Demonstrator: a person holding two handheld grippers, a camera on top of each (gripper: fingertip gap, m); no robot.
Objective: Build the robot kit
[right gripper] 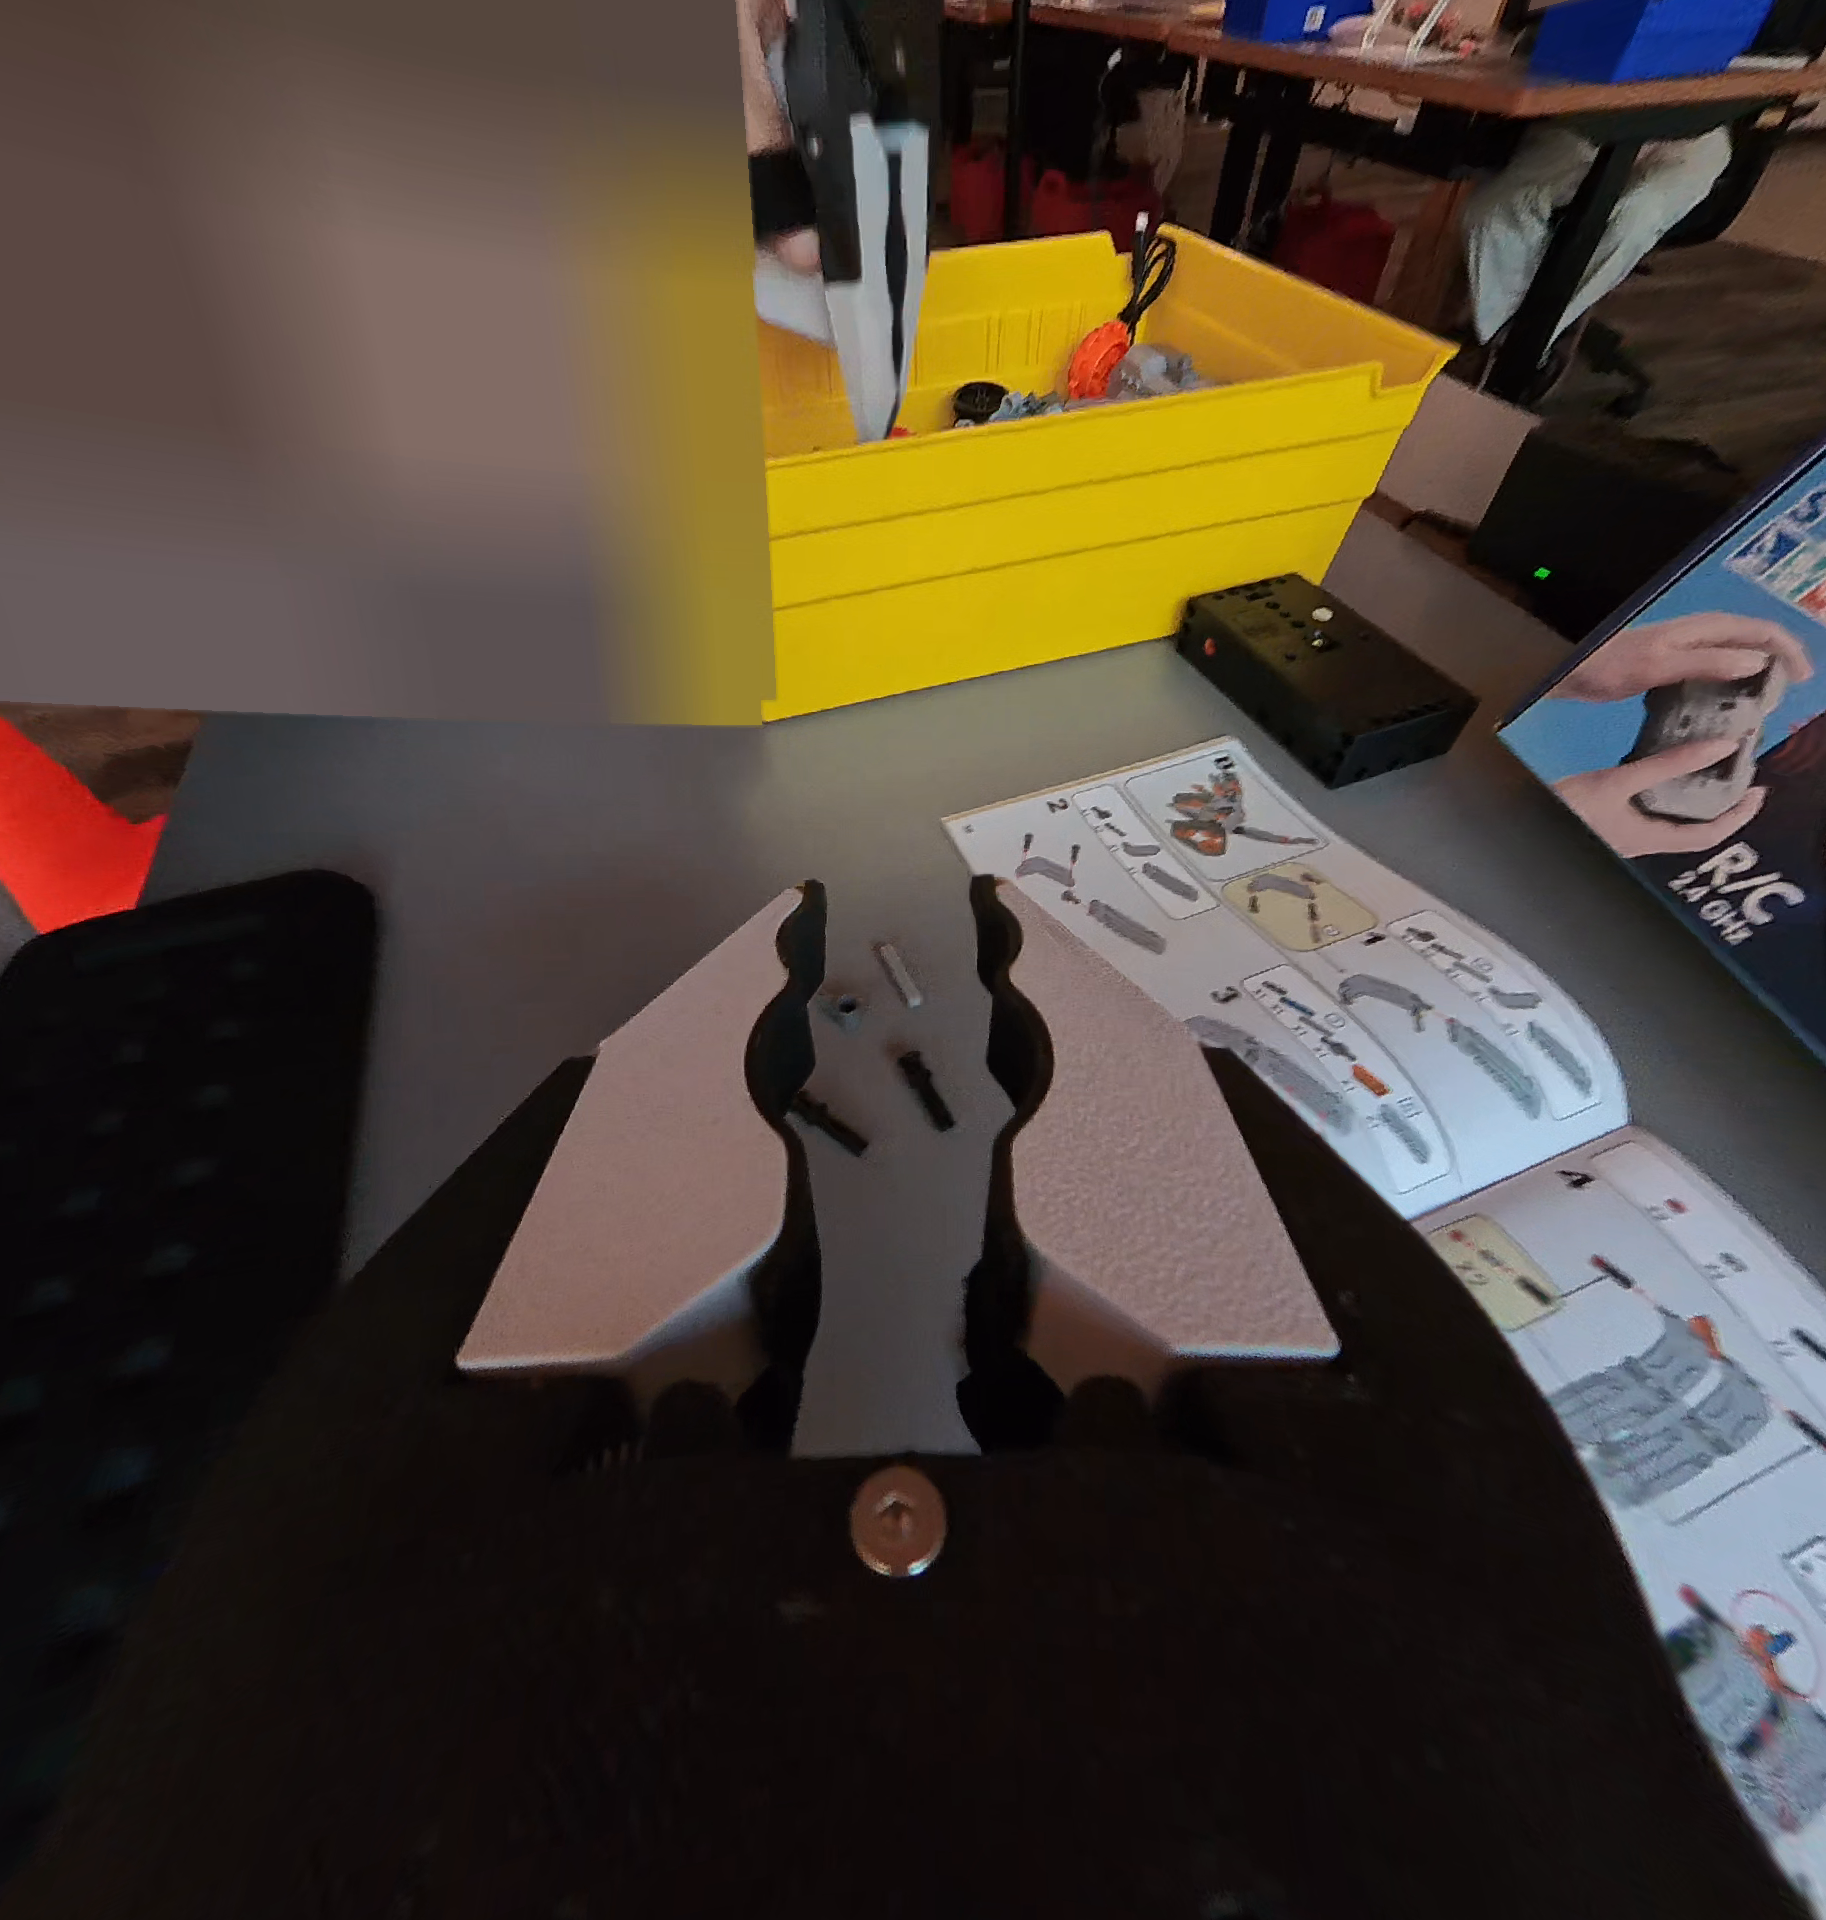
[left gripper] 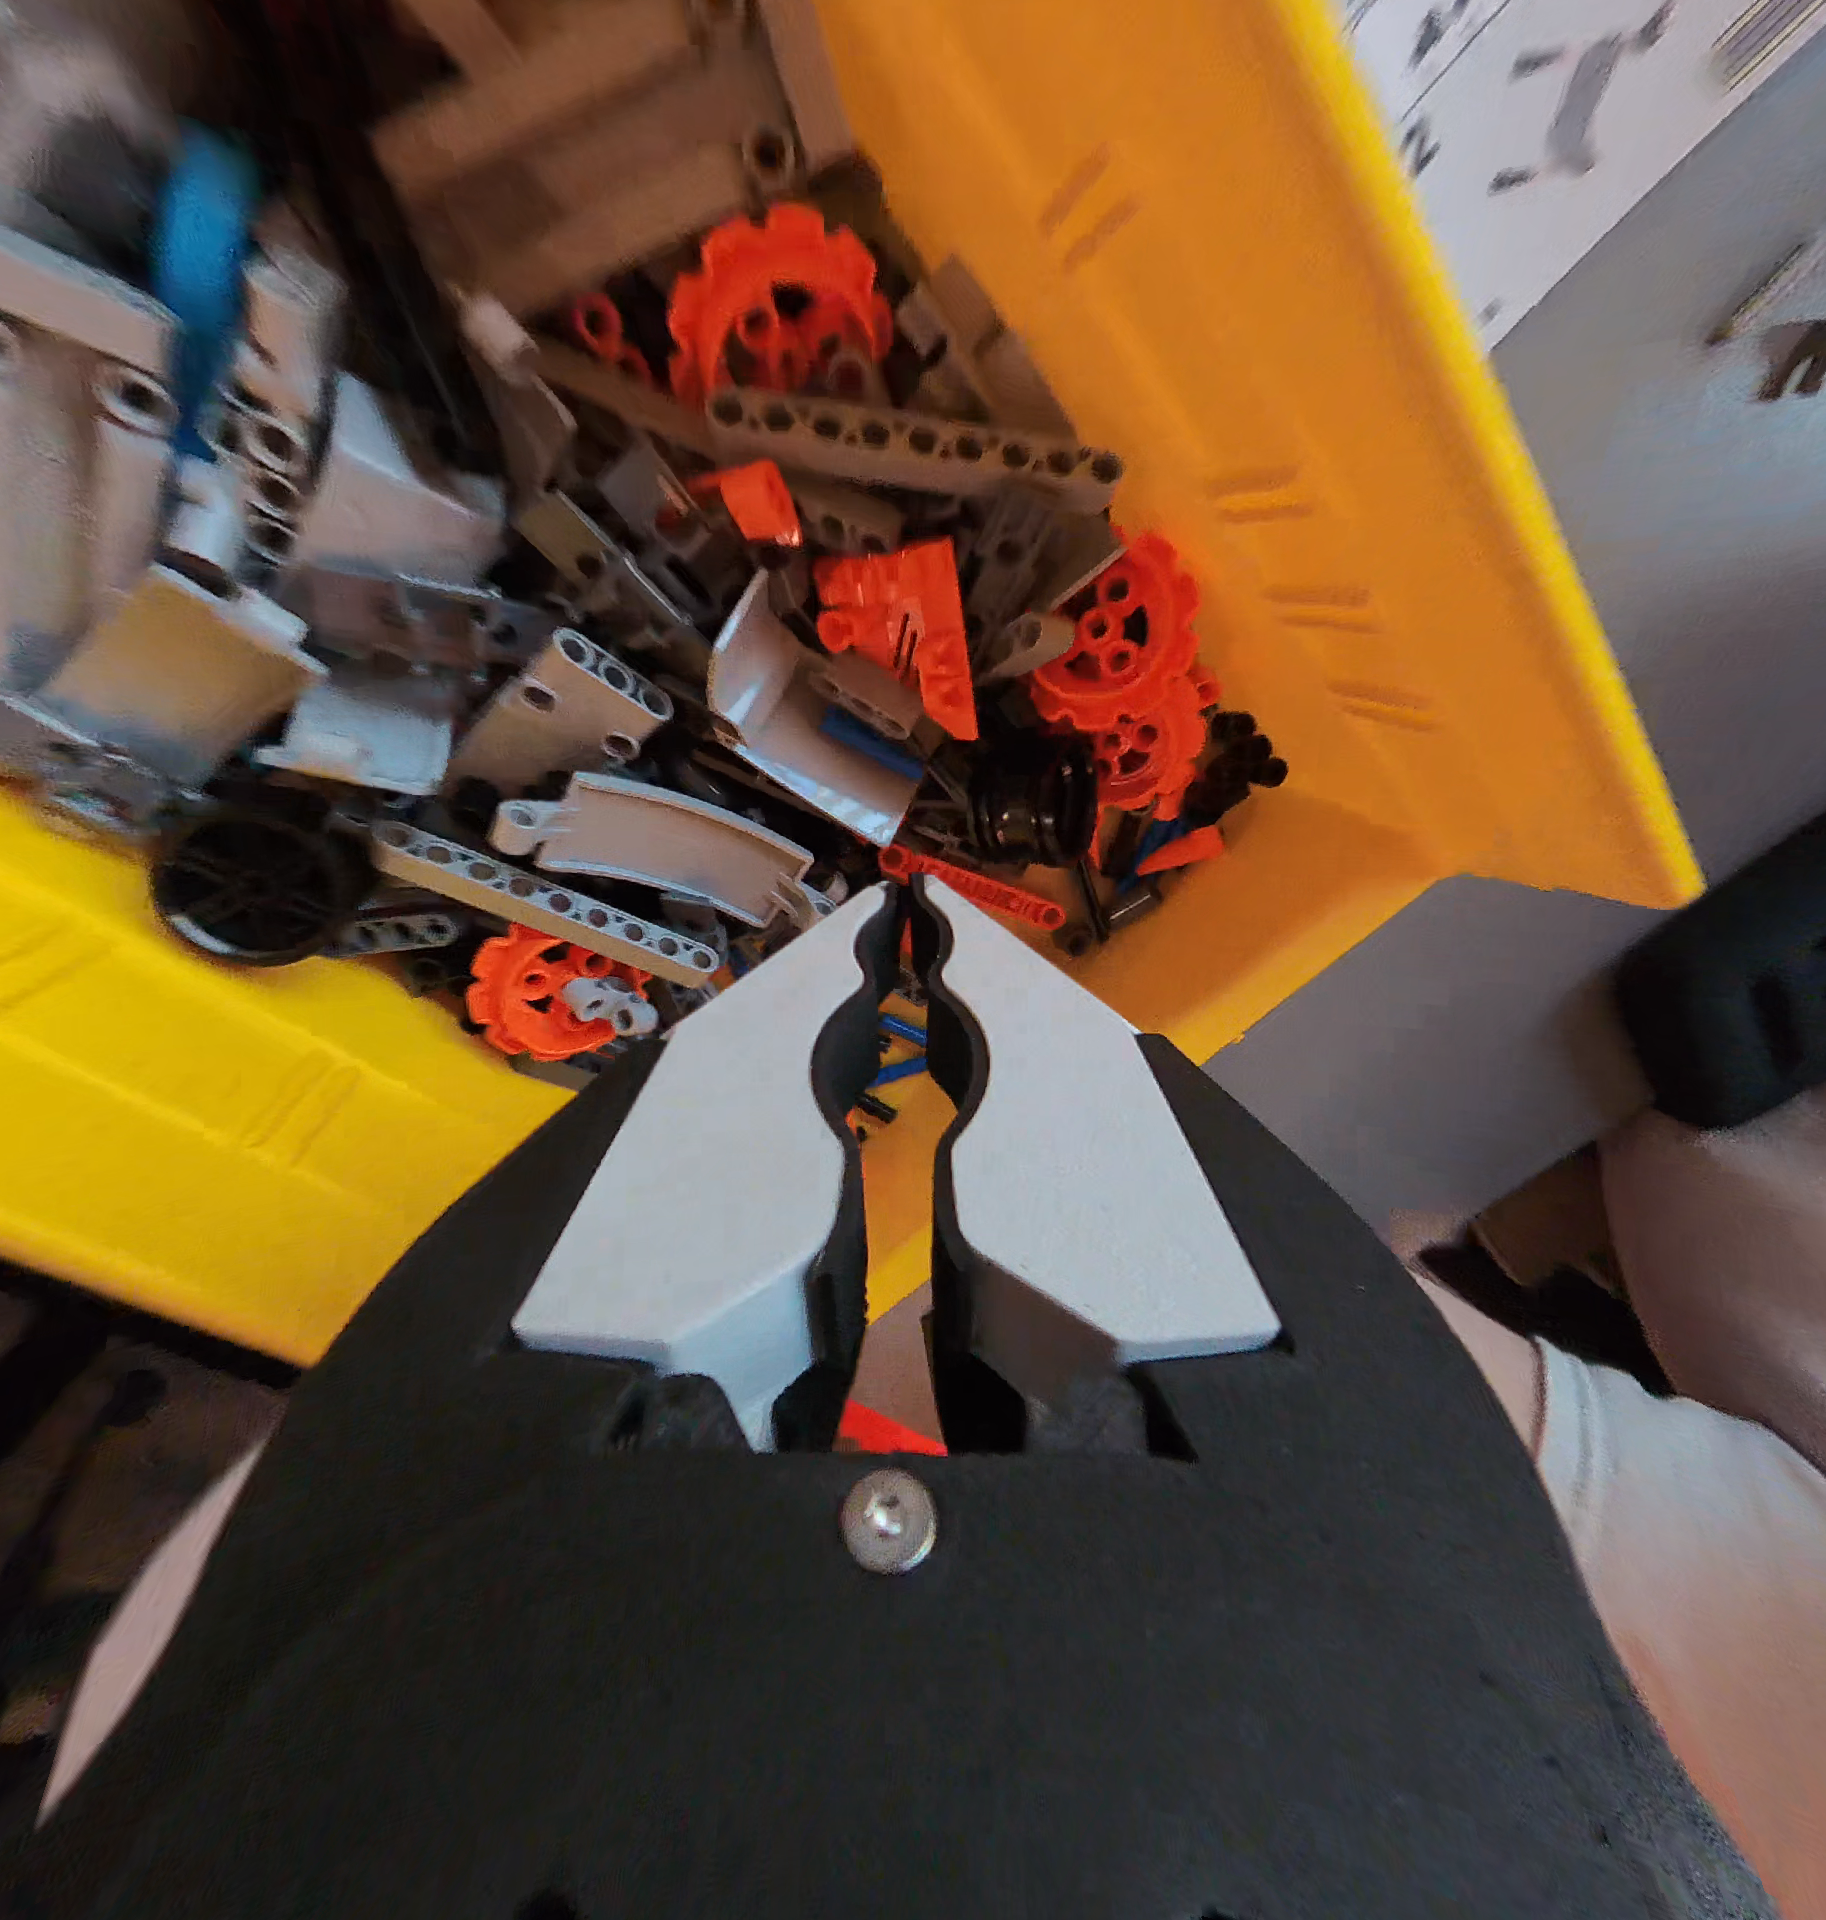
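My left gripper [left gripper: 909,891] is inside a yellow bin [left gripper: 1252,416] filled with grey, black and orange building parts. Its fingers are shut, with the tips right at a thin red beam [left gripper: 997,896] on the bin floor; I cannot tell if they pinch it. The right wrist view shows this gripper [right gripper: 881,395] pointing down into the bin [right gripper: 1044,540]. My right gripper [right gripper: 893,894] is open and empty above the grey table [right gripper: 535,831]. Between its fingers, on the table, lie a small grey axle [right gripper: 896,974], a grey bush [right gripper: 844,1008] and two black pins [right gripper: 927,1086].
An open instruction booklet [right gripper: 1293,997] lies to the right of my right gripper. A black battery box [right gripper: 1324,675] sits by the bin, and a blue product box [right gripper: 1719,790] leans at the far right. Orange toothed wheels [left gripper: 1117,634] and grey beams [left gripper: 545,894] crowd the bin. About 25 cm separates my left fingertips from my right.
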